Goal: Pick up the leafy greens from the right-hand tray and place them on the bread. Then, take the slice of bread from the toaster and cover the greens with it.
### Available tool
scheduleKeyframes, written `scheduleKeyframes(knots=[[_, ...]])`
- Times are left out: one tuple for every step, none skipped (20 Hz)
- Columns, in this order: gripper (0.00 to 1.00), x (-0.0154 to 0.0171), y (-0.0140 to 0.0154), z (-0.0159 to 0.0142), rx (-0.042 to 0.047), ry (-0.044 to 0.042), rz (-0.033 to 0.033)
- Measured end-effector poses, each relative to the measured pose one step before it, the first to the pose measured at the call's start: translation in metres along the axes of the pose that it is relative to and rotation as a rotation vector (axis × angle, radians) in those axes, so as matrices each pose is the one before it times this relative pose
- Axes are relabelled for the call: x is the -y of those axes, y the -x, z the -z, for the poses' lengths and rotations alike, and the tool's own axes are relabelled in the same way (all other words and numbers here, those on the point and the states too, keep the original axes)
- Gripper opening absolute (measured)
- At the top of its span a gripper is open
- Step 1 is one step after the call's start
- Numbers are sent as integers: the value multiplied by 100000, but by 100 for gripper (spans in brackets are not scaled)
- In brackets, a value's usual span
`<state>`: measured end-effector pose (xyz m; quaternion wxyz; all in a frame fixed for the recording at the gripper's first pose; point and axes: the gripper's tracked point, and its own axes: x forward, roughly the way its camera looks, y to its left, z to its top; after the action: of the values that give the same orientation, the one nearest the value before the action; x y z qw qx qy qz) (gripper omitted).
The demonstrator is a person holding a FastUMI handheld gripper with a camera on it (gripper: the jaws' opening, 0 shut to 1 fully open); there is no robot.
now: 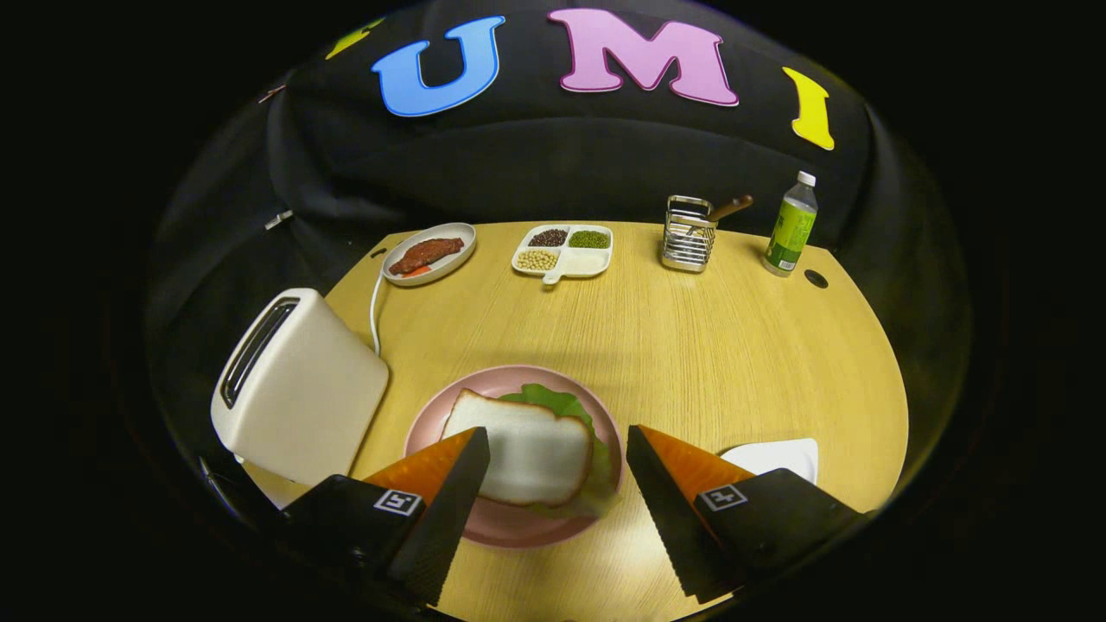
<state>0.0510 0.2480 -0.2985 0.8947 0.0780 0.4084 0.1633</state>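
In the gripper view the gripper (557,449) hangs over a wooden table (691,345) with its two fingers spread wide apart and nothing clamped between them. In the gap, just ahead of the tips, sits a pink plate (510,527), and on it lies a slice of bread (523,453), its near corner passing behind the left finger (436,510). Leafy greens (562,404) poke out from under the slice along its far edge and down its right side, so the bread covers them. The right finger (670,510) stands just to the right of the plate, apart from the bread. Beside that finger, further right, a corner of a white tray (778,456) shows. To the left of the left finger stands a white toaster (298,389), its slot facing up and its cord trailing behind it. Well beyond the fingers, at the table's far side, sit an oval dish with meat (429,253), a divided tray of beans (563,250), a wire holder (689,233) and a green bottle (791,226).
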Motion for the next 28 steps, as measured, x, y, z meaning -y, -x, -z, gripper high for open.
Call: scheduleKeyframes(knots=[[100,67,860,-396,1414,-302,-321],[100,-10,909,-514,1373,-508,-679],[100,-23,867,-591,1649,-714,-613],[100,178,925,-803,2168,-632,-136],[100,318,1054,-980,2206,-127,39],[100,223,1082,-1118,2740,429,16],[100,279,987,-1254,3380,690,330],[99,190,1048,-1139,2993,892,151],[99,245,1002,-1160,2928,957,195],[99,346,964,-1270,2739,782,166],[99,161,1210,-1384,3844,458,89],[99,111,1112,-1391,3945,262,43],[99,90,963,-1357,3845,417,-183],[99,44,923,-1111,3431,1016,-39],[99,170,813,-1066,2807,1166,130],[99,87,861,-870,2152,921,-19],[99,43,697,-842,1880,515,-160],[99,-31,619,-653,1305,246,-554],[99,-144,640,-657,1542,210,-528],[99,26,612,-718,1744,398,-103],[99,-25,551,-641,1731,593,-204],[99,-84,587,-407,1552,858,96],[99,27,610,-274,1059,1275,206],[99,13,565,-5,764,1138,516],[99,69,534,28,758,646,789],[99,-36,455,115,499,121,765],[99,3,350,245,-34,-277,639],[99,17,288,366,-231,-335,516]])
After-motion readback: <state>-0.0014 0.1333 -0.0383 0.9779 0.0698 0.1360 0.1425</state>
